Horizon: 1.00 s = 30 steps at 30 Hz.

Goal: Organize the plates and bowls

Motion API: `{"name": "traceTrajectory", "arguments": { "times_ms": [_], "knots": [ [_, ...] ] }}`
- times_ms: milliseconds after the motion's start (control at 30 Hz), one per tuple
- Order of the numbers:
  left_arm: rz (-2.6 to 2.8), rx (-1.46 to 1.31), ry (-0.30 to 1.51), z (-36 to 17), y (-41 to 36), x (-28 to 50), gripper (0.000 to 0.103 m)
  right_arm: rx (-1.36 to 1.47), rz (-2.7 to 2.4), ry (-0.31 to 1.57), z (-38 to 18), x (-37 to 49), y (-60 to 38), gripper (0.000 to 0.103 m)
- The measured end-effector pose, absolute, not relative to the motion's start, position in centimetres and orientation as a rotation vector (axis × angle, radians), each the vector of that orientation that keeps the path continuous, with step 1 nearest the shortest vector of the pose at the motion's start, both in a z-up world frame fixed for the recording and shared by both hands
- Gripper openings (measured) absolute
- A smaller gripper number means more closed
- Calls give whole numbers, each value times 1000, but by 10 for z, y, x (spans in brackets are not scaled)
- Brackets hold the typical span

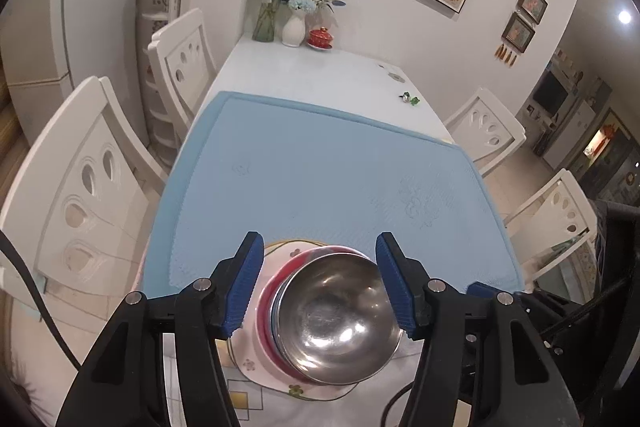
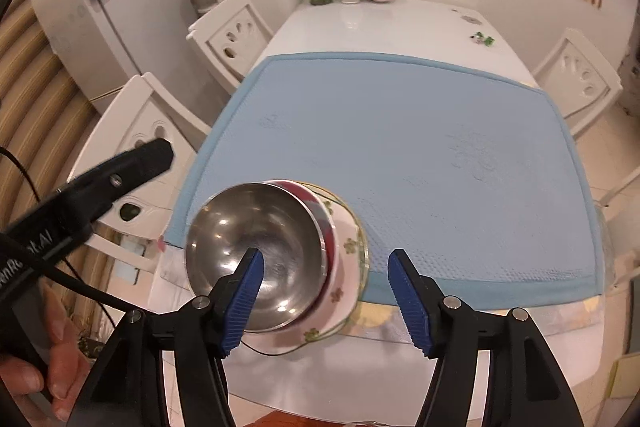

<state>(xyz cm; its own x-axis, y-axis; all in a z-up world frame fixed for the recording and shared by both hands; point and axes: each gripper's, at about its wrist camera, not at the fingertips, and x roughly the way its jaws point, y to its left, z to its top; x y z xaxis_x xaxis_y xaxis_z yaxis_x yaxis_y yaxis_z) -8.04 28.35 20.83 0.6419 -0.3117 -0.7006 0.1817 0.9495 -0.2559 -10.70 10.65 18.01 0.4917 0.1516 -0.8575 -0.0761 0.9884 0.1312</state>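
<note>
— What have you got in front of you?

— A stack at the near edge of the table (image 2: 400,23): a steel bowl (image 1: 340,315) nested in a red-rimmed bowl (image 1: 266,303), both sitting on a flowered plate (image 2: 352,247) that half overlaps the blue mat (image 2: 420,147).

— And your tools?

— Both spread wide, holding nothing. My left gripper (image 1: 320,287) hangs right above the stack, one finger either side of the steel bowl, not touching it as far as I can tell. My right gripper (image 2: 324,299) sits a little to the stack's right, its left finger (image 2: 244,303) over the steel rim.

— How will it handle?

— I judge the steel bowl light, stiff and slick, likely to slide in the pads; I'd pinch its rim wall. The plate and red-rimmed bowl look ceramic, heavier and breakable, so I'd lift them by the edge, slowly.

— Risk?

— Tipping the stack off the table edge.
</note>
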Motion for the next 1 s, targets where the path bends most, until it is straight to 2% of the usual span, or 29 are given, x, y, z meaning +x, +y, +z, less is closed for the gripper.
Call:
{"name": "traceTrajectory", "arguments": {
  "times_ms": [267, 800, 1000],
  "knots": [
    [-277, -63, 826, 209, 268, -83, 56, 66, 96, 1038, 181, -109, 106, 62],
    [-263, -48, 875, 192, 263, -83, 56, 97, 84, 1095, 166, -104, 103, 62],
    [-253, -35, 868, 193, 263, -82, 60, 108, 78, 1103, 163, -101, 101, 62]
  ]
}}
